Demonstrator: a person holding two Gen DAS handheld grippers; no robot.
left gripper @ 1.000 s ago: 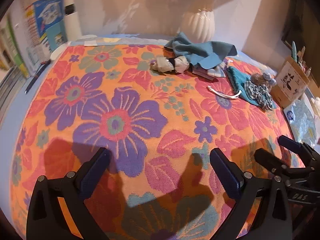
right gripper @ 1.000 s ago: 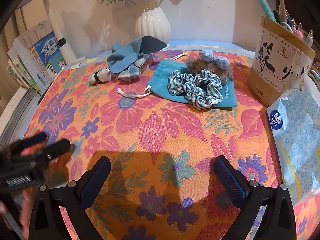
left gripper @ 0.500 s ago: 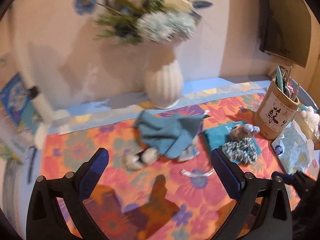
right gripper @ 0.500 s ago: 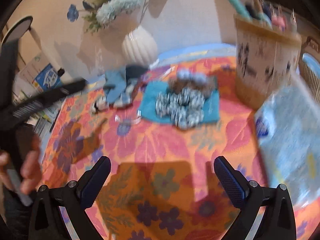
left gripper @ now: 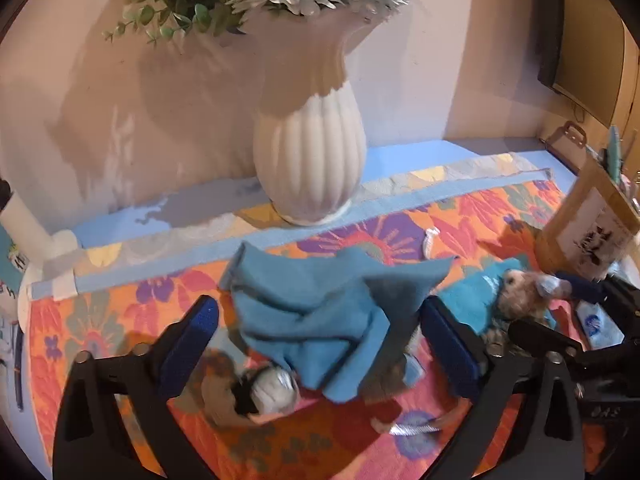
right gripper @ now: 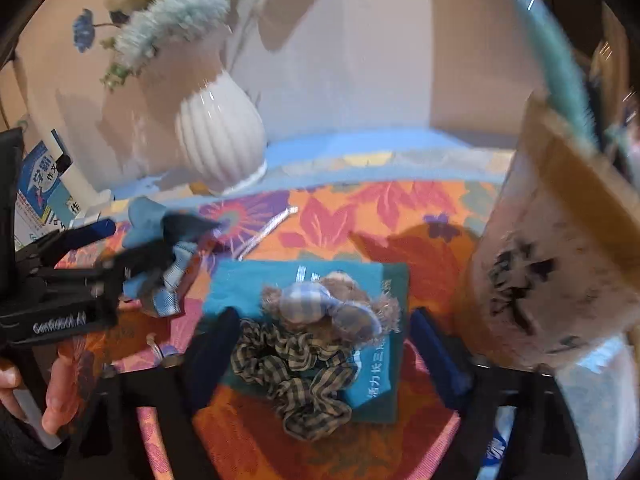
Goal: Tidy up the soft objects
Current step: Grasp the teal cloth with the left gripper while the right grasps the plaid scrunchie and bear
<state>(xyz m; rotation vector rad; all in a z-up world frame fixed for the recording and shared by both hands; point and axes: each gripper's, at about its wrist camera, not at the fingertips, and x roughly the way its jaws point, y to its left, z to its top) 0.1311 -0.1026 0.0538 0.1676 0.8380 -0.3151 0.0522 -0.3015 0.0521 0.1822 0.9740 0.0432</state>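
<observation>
A crumpled blue cloth [left gripper: 320, 312] lies on the flowered tablecloth [left gripper: 104, 320], over a beige and white rolled sock [left gripper: 256, 392]. My left gripper [left gripper: 324, 344] is open, its fingers on either side of the cloth. My right gripper [right gripper: 320, 356] is open, its fingers on either side of a checked scrunchie [right gripper: 296, 372] and a brown furry hair tie with plaid puffs [right gripper: 332, 308]. Both lie on a teal drawstring pouch [right gripper: 256, 284]. The blue cloth also shows in the right wrist view [right gripper: 160, 220].
A white ribbed vase [left gripper: 310, 160] with flowers stands by the wall behind the cloth. A wooden pen holder [right gripper: 560, 248] stands close to the right of my right gripper. Books [right gripper: 40, 188] stand at the far left. A blue dotted packet [left gripper: 600, 324] lies at the right.
Both grippers have moved forward across the table. The left one now straddles the blue cloth; the right one straddles the scrunchie and hair tie. Both stay open.
</observation>
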